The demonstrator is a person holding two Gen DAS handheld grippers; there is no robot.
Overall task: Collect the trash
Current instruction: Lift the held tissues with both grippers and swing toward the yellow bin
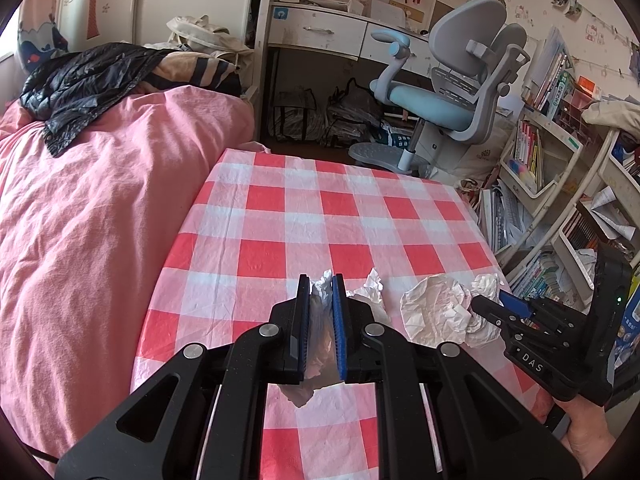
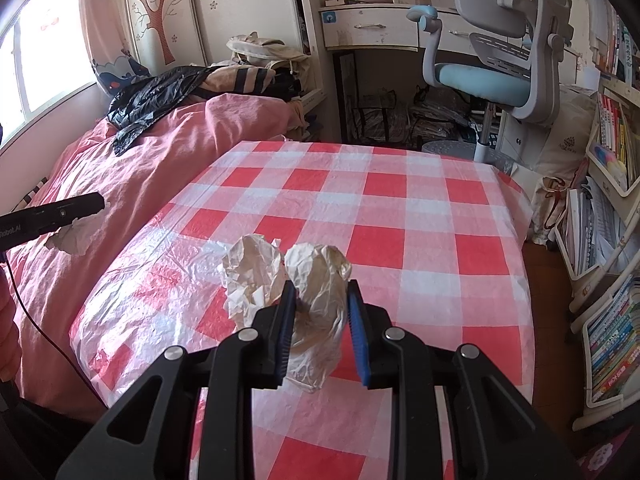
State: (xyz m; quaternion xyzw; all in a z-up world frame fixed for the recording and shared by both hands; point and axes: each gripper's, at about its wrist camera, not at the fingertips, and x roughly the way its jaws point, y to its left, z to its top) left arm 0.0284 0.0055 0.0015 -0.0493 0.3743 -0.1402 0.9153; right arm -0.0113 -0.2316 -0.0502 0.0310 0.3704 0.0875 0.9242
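Trash status: your left gripper fingers clamp one paper wad; right gripper fingers clamp another wad. Third wad remains on table; no bin visible.

Left view: paper scrap mostly hidden betw. the left gripper fingers; only its top and a bit hanging below show. The right gripper is cut off at the right edge, its fingertips buried in crumpled paper. A hand shows only in part, bottom right corner. Near edge of the surface is hidden by the gripper body.

Right view: lower part of the paper ball is covered by the right gripper's fingers. Left gripper cut off at the left edge; its lettering is only partly readable. Book spines too small to read.
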